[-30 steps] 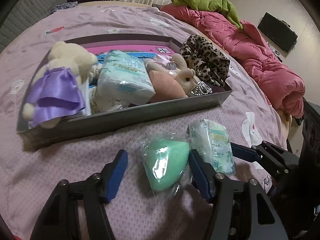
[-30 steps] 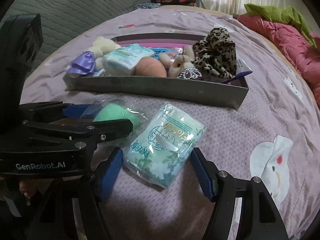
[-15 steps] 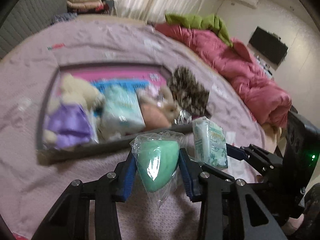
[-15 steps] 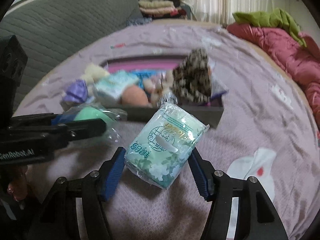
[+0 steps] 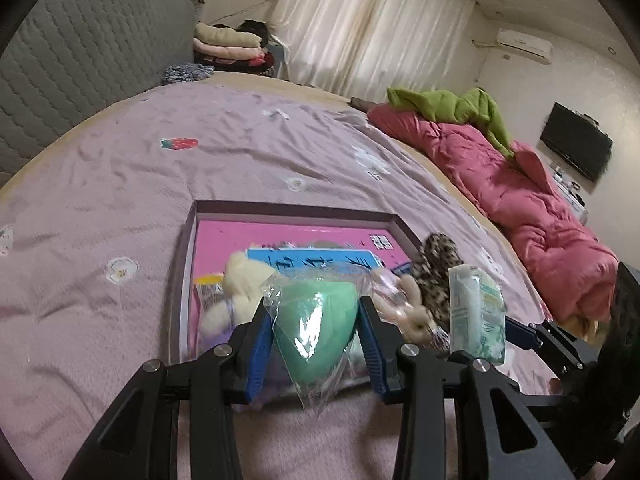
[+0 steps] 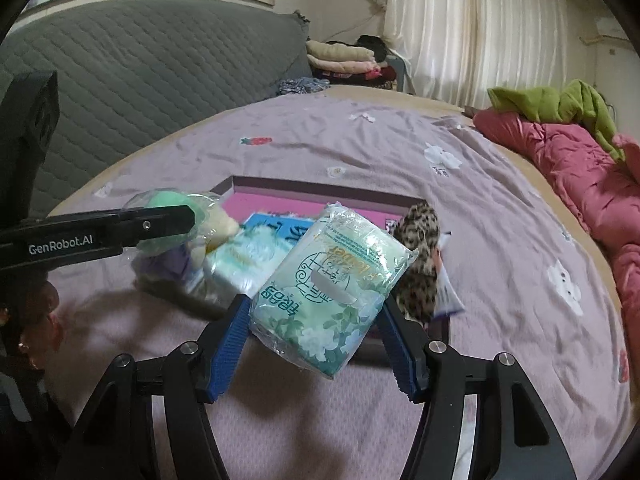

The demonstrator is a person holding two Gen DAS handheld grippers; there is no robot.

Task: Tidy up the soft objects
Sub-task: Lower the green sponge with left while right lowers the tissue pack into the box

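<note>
While held aloft | left gripper (image 5: 316,336) jaws clamp one green sponge (image 5: 316,320) | right gripper (image 6: 316,328) jaws clamp one tissue pack (image 6: 332,284)

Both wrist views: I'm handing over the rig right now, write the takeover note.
Left tongs: shut on the bagged green sponge, held in the air at the tray's near edge.
Right tongs: shut on the tissue pack, also lifted off the bed.
Tray: already holds the plush bear, another tissue pack and the leopard scrunchie.
Left to do: set both held items into the tray and release.
</note>
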